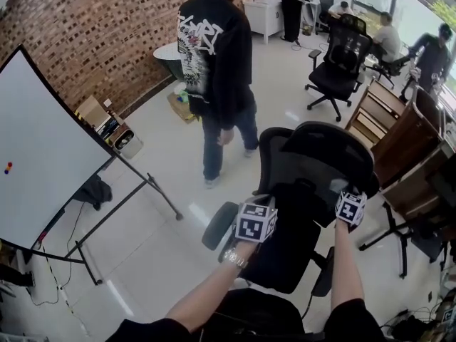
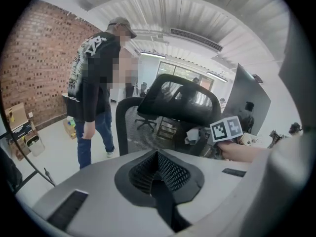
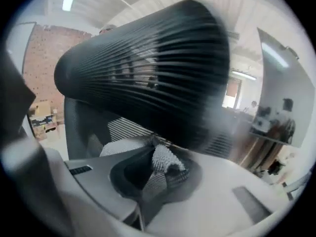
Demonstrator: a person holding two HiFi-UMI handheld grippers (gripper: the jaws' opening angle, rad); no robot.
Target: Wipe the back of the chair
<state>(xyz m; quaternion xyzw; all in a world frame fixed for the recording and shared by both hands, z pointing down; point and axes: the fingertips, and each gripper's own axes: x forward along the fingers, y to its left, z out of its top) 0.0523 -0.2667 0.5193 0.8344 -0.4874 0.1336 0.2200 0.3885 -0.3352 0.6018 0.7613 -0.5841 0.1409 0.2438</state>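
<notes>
A black mesh office chair (image 1: pixel 285 191) stands right in front of me, its curved headrest (image 1: pixel 335 152) uppermost. My right gripper (image 1: pixel 349 204) is up at the rear of the headrest (image 3: pixel 148 68) and shut on a grey-white cloth (image 3: pixel 160 157). The headrest is blurred and fills the right gripper view. My left gripper (image 1: pixel 256 216) hangs behind the backrest (image 2: pixel 133 127), to the left of and lower than the right one. Its jaws are shut with nothing between them. In the left gripper view the right gripper's marker cube (image 2: pixel 227 129) and a bit of the cloth (image 2: pixel 195 135) show under the headrest (image 2: pixel 180 102).
A person in a black printed shirt (image 1: pixel 217 70) stands just beyond the chair. A whiteboard on a stand (image 1: pixel 43 155) leans at the left, its legs reaching toward the chair. Wooden desks (image 1: pixel 402 141) crowd the right. Another office chair (image 1: pixel 338 70) stands farther back.
</notes>
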